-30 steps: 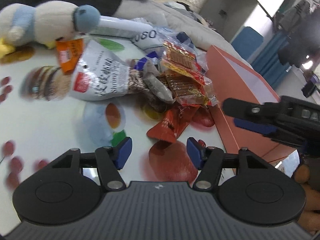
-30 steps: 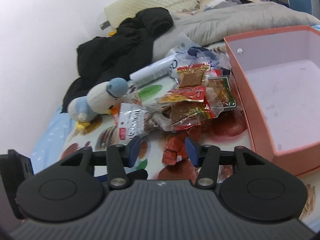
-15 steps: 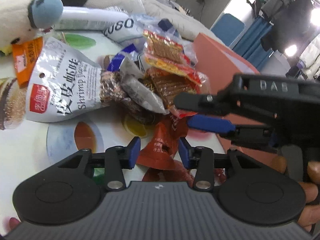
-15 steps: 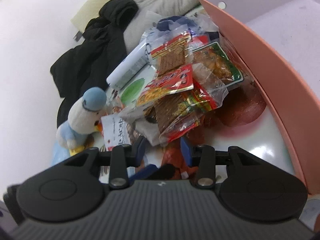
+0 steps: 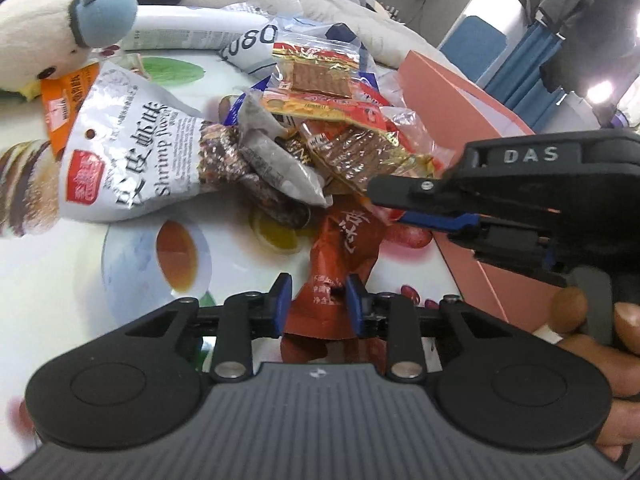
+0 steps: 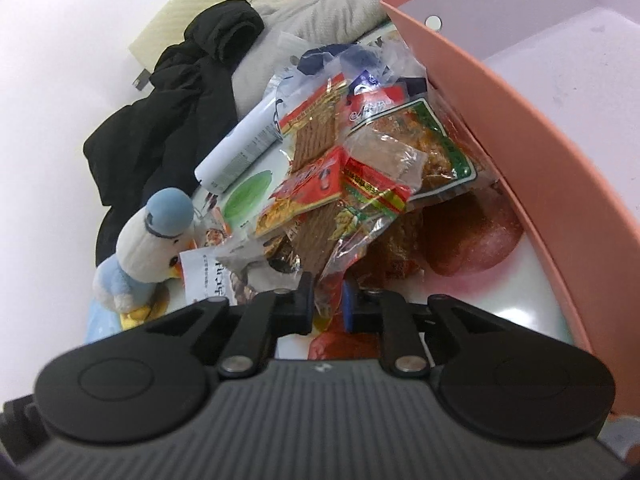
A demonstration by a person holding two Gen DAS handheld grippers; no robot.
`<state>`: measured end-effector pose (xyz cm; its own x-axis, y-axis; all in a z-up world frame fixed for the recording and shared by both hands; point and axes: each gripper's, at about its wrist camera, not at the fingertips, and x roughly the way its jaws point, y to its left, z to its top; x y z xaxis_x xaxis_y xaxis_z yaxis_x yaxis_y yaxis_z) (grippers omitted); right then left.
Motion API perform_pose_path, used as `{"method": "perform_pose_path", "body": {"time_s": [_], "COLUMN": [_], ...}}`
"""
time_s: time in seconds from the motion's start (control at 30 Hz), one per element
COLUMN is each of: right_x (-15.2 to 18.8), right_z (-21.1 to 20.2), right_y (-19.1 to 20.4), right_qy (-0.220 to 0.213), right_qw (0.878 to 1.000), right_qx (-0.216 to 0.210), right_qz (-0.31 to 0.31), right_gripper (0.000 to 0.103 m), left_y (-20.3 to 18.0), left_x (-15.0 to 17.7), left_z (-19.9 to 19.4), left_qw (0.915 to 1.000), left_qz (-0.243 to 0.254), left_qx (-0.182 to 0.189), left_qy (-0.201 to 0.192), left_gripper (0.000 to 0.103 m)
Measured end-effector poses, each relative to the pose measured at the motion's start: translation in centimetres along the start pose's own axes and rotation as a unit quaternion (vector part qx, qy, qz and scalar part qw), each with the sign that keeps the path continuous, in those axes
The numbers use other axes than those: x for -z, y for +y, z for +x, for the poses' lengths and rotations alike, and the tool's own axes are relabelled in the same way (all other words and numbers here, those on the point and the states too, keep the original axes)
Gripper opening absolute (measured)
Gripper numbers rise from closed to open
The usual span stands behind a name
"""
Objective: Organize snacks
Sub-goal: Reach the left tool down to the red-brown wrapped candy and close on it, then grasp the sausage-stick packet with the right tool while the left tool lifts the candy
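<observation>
A heap of snack packets lies on a fruit-print tabletop (image 5: 60, 272) next to a pink box (image 6: 520, 128). My left gripper (image 5: 319, 300) is closing. Its blue pads (image 5: 284, 300) touch both sides of a red-brown packet (image 5: 344, 248) at the heap's near edge. My right gripper (image 6: 327, 302) is closing too, with the crinkled end of a clear packet of brown strips (image 6: 352, 232) pinched in its narrow gap. In the left wrist view the right gripper (image 5: 386, 206) comes in from the right, with its tips on that packet (image 5: 360, 156).
A silver shrimp-snack bag (image 5: 132, 152), a plush bird (image 5: 48, 40) and a white tube (image 5: 192, 32) lie left and behind the heap. The pink box's wall (image 5: 452, 96) stands right of it. Black clothing (image 6: 180, 88) and bedding lie beyond. A hand (image 5: 624, 328) holds the right gripper.
Both grippers sank toward the heap and their jaws narrowed. The right gripper swung in from the right onto the clear packet. The left jaws now flank the red-brown packet.
</observation>
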<state>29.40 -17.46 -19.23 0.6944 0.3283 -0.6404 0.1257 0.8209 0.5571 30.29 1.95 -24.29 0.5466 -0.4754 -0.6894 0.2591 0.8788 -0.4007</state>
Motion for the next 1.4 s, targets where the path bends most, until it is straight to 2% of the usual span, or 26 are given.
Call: {"method": "perform_pose_path", "body": {"time_s": [0.37, 0.5, 0.83, 1.17, 1.27, 1.33, 1.4], "right_x": [2.6, 4.0, 7.9, 9.7, 10.3, 10.5, 10.6], "right_z": [-4.7, -6.3, -10.6, -12.1, -11.9, -11.9, -11.9], "right_y": [-0.3, -0.2, -1.0, -3.9, -4.9, -5.4, -5.3], "right_qy": [-0.002, 0.005, 0.006, 0.03, 0.034, 0.031, 0.028], "right_qw": [0.999, 0.999, 0.999, 0.997, 0.996, 0.995, 0.993], "right_qx": [0.008, 0.006, 0.004, 0.047, 0.063, 0.075, 0.072], "right_qz": [-0.031, -0.039, -0.041, -0.049, -0.059, -0.063, -0.086], "right_gripper": [0.012, 0.011, 0.011, 0.01, 0.012, 0.012, 0.013], "left_y": [-0.7, -1.3, -2.0, -3.1, -3.5, -3.6, -3.6], "left_x": [3.7, 5.9, 10.3, 11.7, 11.6, 11.4, 11.3], "left_z": [-4.3, -6.8, -10.9, -12.3, -12.1, -12.2, -12.3], "left_qw": [0.9982, 0.9958, 0.9907, 0.9892, 0.9901, 0.9903, 0.9901], "left_qz": [-0.014, -0.007, -0.037, -0.062, -0.057, -0.056, -0.056], "left_qx": [-0.058, -0.09, -0.13, -0.132, -0.128, -0.126, -0.128], "left_qy": [-0.006, -0.012, -0.016, -0.015, -0.01, -0.015, -0.017], "left_gripper": [0.027, 0.027, 0.026, 0.028, 0.043, 0.062, 0.065]}}
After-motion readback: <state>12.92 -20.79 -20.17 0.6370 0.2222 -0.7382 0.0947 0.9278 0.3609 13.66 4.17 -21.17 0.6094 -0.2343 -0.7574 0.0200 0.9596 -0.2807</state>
